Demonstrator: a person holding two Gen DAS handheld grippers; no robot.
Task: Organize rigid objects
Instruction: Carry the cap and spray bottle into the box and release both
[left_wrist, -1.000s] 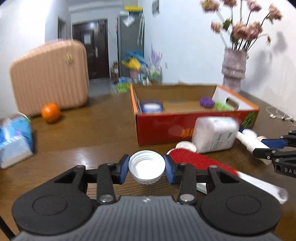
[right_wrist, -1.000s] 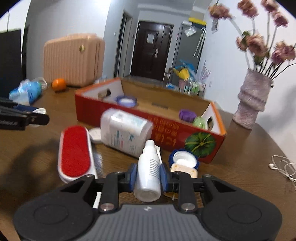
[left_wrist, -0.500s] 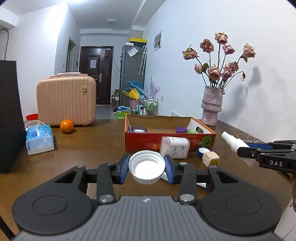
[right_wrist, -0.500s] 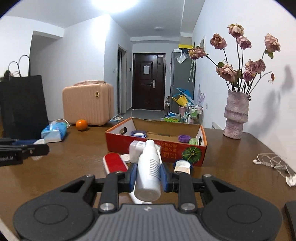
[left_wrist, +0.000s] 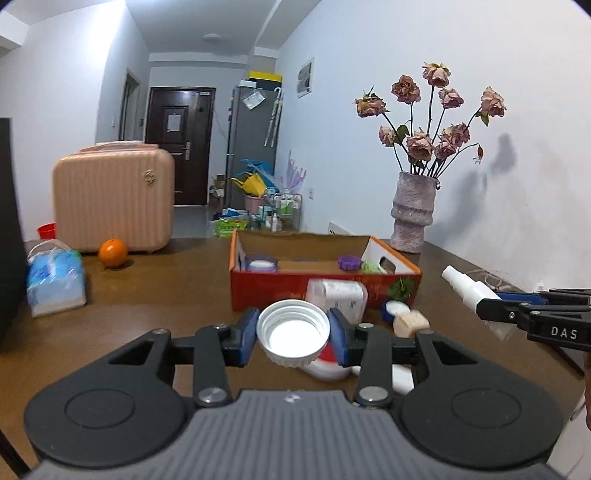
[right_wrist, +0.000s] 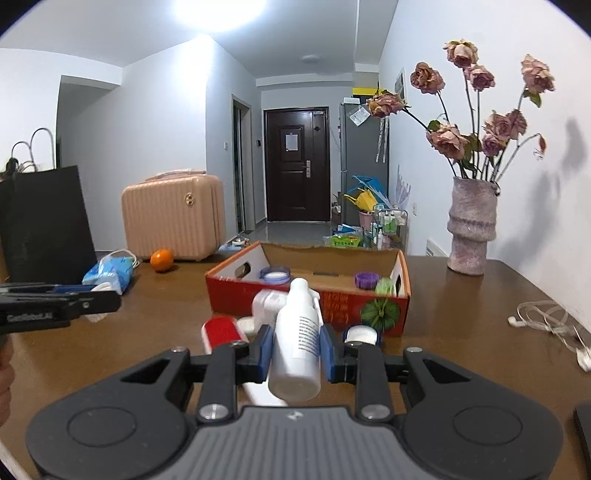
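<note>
The left hand-held gripper is closed on a white jar lid, hollow side toward the camera, and the right hand-held gripper is clamped around a white spray bottle, nozzle pointing forward; both are lifted above the counter. The red cardboard box sits ahead, with jars already inside. The sensible next step looks like carrying each item over the box's near wall. Go one at a time, clear the rim, lower close to the box floor in a free spot, then loosen the grip so nothing rolls or bounces.
</note>
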